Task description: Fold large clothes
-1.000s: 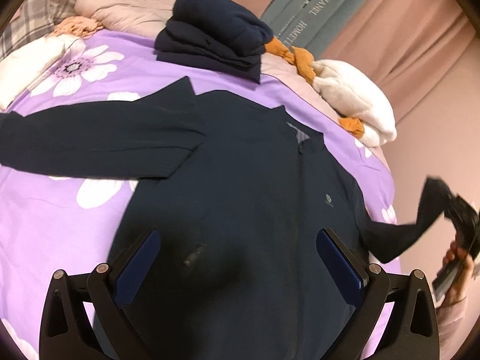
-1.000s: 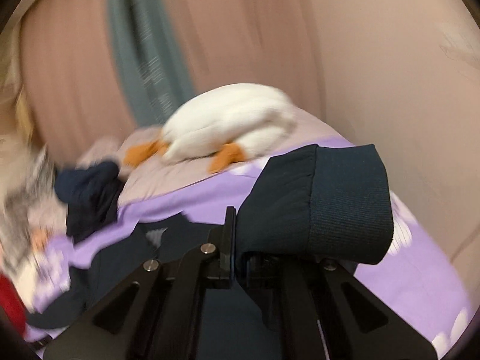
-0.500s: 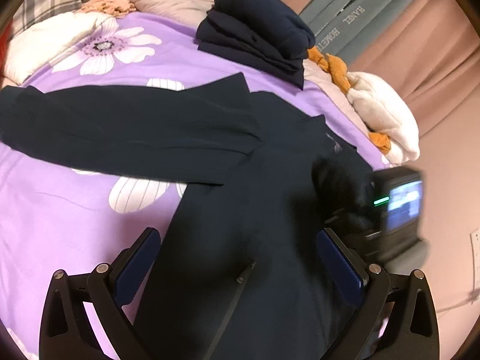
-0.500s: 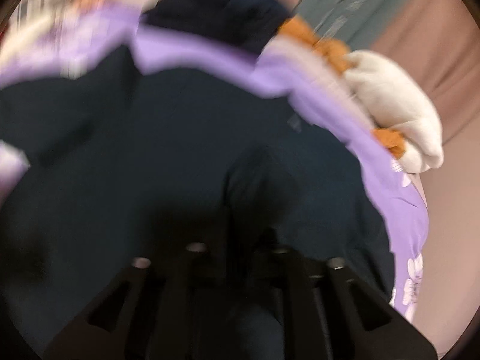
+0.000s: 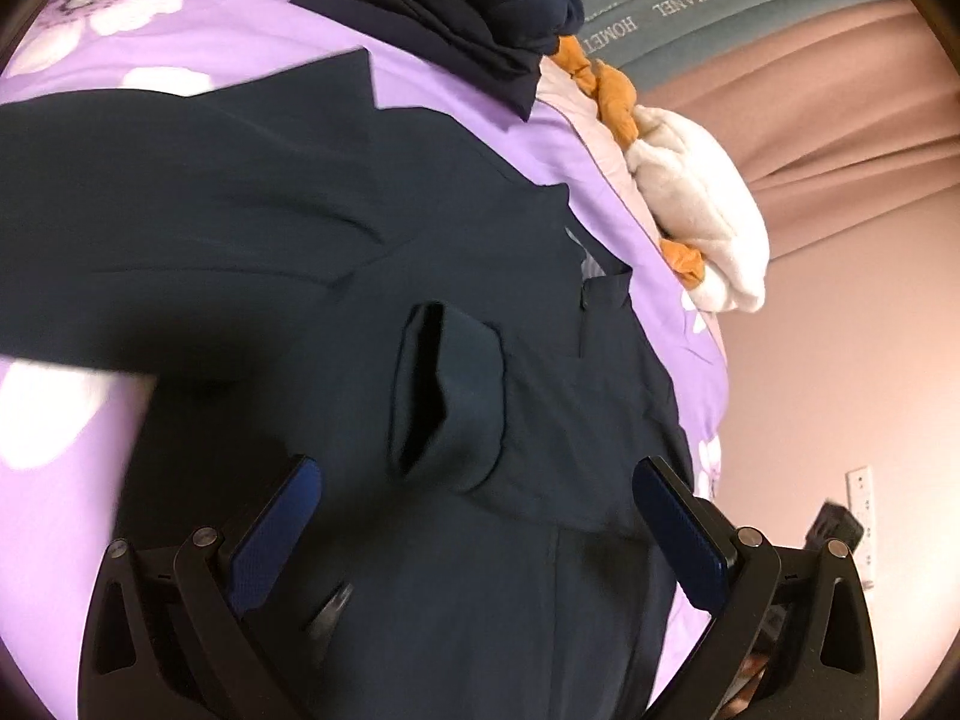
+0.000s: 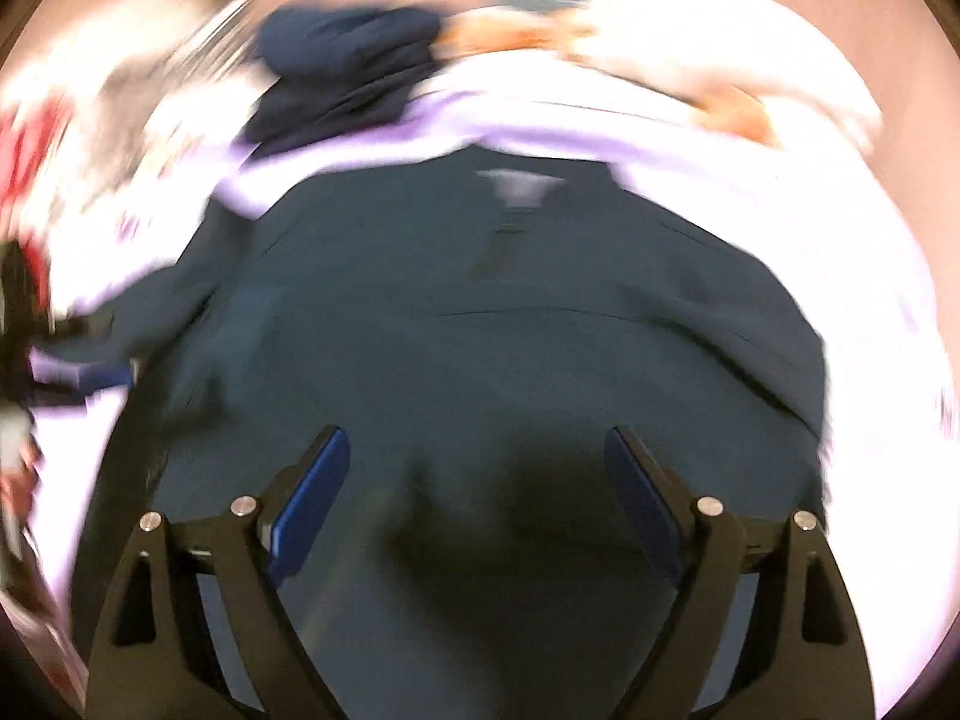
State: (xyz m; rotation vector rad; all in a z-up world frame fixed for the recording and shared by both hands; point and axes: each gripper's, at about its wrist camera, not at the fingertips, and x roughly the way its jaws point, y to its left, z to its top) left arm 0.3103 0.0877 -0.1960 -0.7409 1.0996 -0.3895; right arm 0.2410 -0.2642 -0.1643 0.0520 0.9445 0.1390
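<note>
Purple flowered bedspread (image 5: 198, 48) holds a dark jacket (image 5: 252, 228), 1 sleeve cuff (image 5: 447, 396) folded onto its chest. Left gripper (image 5: 477, 534) spread, empty; right gripper (image 6: 477, 489) opening, nothing between. Soft, light cloth: grasp the hem.

A dark navy long-sleeved jacket (image 5: 492, 360) lies spread on a bed with a purple cover printed with white flowers (image 5: 72, 438). One sleeve is folded across its chest, the ribbed cuff (image 5: 450, 402) lying open-mouthed near the middle. The left tongs (image 5: 480, 534) hover just above the jacket, blue pads wide apart and gripping nothing. Beyond sit a folded stack of navy clothes (image 5: 468, 6) and a white plush toy with orange parts (image 5: 690, 192), against pink curtains (image 5: 810, 120).
</note>
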